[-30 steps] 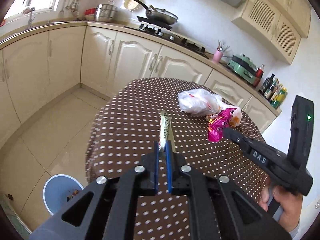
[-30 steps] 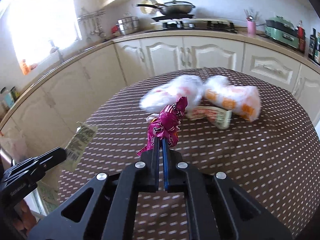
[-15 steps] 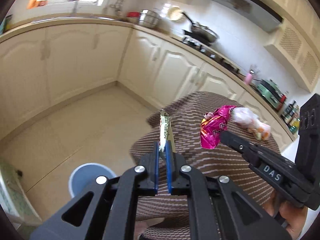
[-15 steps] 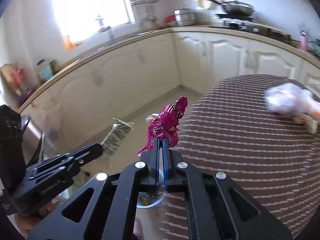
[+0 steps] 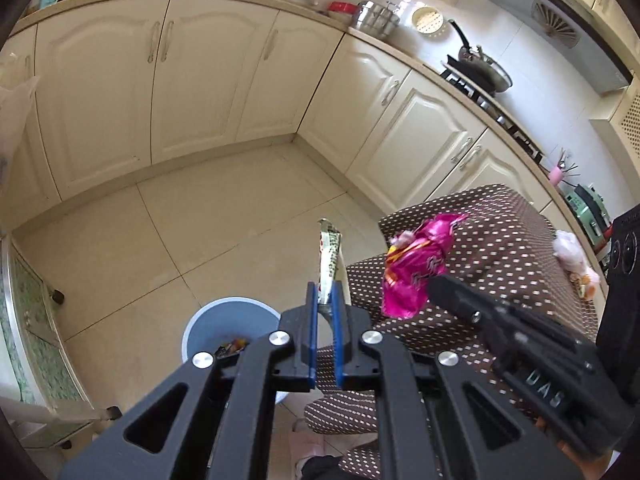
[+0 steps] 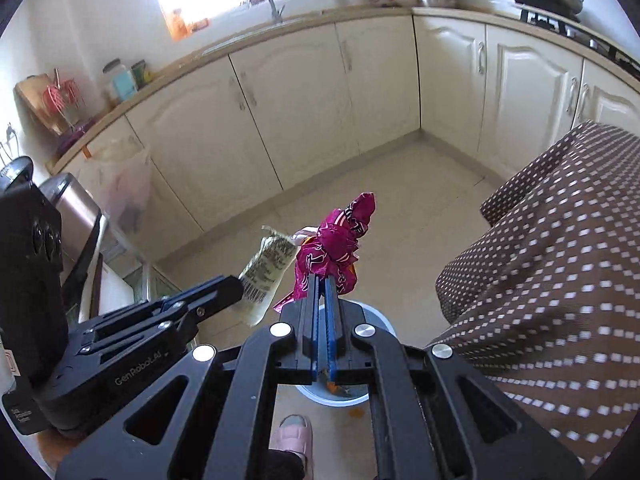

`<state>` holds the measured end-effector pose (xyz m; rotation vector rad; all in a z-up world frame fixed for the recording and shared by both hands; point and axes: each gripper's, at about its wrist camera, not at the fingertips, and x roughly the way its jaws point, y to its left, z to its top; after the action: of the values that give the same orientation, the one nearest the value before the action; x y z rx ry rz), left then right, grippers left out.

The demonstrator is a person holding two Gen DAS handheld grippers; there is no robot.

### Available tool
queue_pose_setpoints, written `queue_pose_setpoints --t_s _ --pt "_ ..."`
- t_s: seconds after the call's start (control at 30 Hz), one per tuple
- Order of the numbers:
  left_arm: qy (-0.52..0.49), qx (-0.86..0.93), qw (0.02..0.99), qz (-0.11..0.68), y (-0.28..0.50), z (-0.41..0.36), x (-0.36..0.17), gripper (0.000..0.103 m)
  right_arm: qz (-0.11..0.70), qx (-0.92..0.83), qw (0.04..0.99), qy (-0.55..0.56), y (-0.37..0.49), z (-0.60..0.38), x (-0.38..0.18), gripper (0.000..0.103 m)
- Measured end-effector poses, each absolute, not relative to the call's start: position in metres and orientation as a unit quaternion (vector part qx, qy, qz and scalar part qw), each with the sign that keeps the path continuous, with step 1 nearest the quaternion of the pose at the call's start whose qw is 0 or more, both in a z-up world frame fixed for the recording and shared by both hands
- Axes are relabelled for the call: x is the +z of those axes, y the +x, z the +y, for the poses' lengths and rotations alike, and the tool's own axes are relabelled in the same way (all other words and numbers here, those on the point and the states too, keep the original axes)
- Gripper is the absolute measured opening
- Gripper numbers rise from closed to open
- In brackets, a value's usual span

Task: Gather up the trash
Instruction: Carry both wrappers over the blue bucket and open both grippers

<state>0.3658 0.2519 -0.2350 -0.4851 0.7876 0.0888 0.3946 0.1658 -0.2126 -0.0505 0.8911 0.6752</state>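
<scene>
My left gripper [image 5: 324, 292] is shut on a flat green-and-white wrapper [image 5: 329, 258], which stands up between the blue pads. In the right wrist view the same wrapper [image 6: 266, 270] sticks out of the left gripper [image 6: 236, 288]. My right gripper [image 6: 322, 284] is shut on a crumpled magenta wrapper [image 6: 334, 248]. The left wrist view shows that magenta wrapper [image 5: 416, 264] at the right gripper's tip [image 5: 434, 286]. A blue trash bin [image 5: 224, 326] stands on the floor below both grippers, with scraps inside; its rim [image 6: 376, 322] peeks out behind my right gripper.
A round table with a brown dotted cloth [image 5: 500, 248] is to the right, with more bagged trash [image 5: 576, 260] on its far side. Cream cabinets [image 5: 200, 80] line the walls. A person's slippered foot [image 6: 290, 436] stands by the bin. A glass shelf unit [image 5: 36, 344] is at the left.
Both grippers have swung left off the table and sunk toward the floor, each keeping its wrapper. The blue bin now sits nearly under them.
</scene>
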Motion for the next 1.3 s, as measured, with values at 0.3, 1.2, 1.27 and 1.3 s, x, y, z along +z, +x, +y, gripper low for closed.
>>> queue_pose_setpoints --t_s 0.3,1.2,1.27,1.3 --pt "-0.231 0.052 0.883 0.407 0.39 0.255 -0.266 0.033 0.446 0.305 0.841 -0.037 0.405 0.171 -0.238 0.002" --pt "-0.261 0.082 0.882 0.383 0.362 0.28 -0.253 0.037 0.45 0.316 0.834 -0.037 0.416 0.198 -0.246 0.007" --pt "-0.26 0.079 0.883 0.384 0.361 0.277 -0.251 0.037 0.449 0.314 0.836 -0.034 0.413 0.193 -0.243 0.008" --pt "-0.258 0.076 0.884 0.383 0.361 0.275 -0.249 0.037 0.447 0.31 0.839 -0.033 0.411 0.188 -0.239 0.008"
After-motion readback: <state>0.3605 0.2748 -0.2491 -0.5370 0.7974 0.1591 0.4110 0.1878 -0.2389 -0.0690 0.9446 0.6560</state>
